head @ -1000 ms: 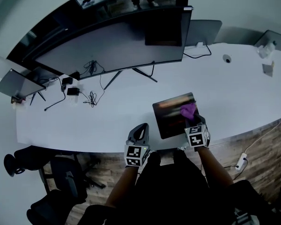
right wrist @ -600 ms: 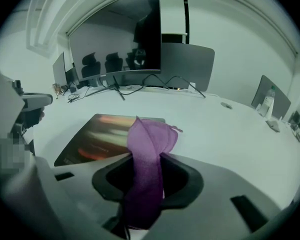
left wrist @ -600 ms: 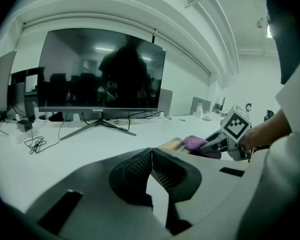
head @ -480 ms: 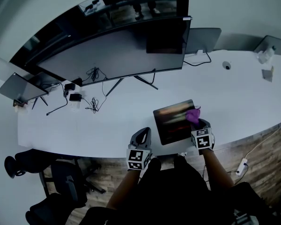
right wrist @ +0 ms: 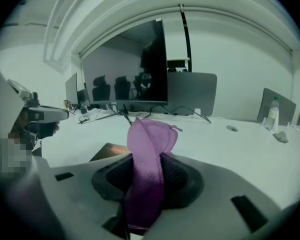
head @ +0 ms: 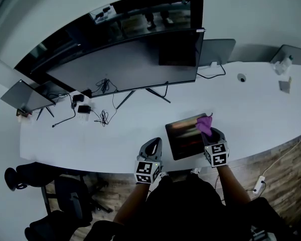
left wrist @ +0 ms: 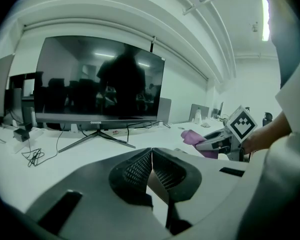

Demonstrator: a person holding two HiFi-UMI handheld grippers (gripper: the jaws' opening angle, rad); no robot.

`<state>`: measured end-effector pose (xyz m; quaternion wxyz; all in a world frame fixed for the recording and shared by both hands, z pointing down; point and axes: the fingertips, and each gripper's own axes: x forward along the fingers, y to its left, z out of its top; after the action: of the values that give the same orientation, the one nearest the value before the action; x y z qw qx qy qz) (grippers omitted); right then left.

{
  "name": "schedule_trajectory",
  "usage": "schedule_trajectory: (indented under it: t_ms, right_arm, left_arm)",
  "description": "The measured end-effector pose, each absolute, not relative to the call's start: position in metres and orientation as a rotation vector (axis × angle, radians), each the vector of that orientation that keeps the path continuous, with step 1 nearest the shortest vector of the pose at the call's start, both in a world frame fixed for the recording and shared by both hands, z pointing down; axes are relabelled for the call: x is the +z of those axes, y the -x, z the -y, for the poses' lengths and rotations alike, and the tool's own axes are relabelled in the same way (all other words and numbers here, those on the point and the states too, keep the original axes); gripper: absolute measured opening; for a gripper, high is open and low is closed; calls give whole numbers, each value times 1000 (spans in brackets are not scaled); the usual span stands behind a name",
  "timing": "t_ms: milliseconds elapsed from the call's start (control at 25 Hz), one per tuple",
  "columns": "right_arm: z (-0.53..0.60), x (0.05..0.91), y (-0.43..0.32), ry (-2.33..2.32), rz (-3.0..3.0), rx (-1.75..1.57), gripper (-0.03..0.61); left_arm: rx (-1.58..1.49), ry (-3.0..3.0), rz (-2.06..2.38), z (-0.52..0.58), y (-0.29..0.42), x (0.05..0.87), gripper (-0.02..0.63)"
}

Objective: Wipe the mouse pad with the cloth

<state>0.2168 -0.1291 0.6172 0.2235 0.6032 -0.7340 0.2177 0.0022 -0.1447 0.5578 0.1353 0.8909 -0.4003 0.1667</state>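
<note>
Right gripper view first, A asks: what's in the jaws?

B: The cloth (right wrist: 148, 156). The right gripper (right wrist: 147, 178) is clamped on its middle, so a purple fold sticks up and fwd past the tips. Prob. held that way so the free end can drag flat on a surface while the jaws stay off it.

A: And the pad (head: 184, 136)?

B: It lies on the desk (head: 80, 134) near the front edge, in front of the monitor (head: 125, 59). In the head view the cloth sits over the pad's far right corner. Whether it touches the pad can't be told; from the gripper's own view it looks raised.

A: Left gripper (left wrist: 151, 156)?

B: Jaws pressed together, nothing btwn them. It sits at the desk's near edge, left of the pad and apart from it. Likely parked there to keep the pad's face free for the wipe. It isn't pinning the pad.

A: Stage of the task?

B: Judging by the pose, the cloth is at one corner w/ most of the pad's face left of it and nearer the person. A pass across would need the fold lowered onto the pad. The unpinned pad could slide.
</note>
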Motion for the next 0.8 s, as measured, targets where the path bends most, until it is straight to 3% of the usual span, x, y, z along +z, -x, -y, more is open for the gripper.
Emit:
schedule_trajectory:
  t_ms: [320,800]
  right_arm:
    - [146,539,-218,-1774,2182,319,144]
    - [152,446,-216,-1938,2293,161,135]
  left_arm:
    - [399,-2664,1169,154,-10,522,21]
    - [229,-2688,1202,159,-11,478,21]
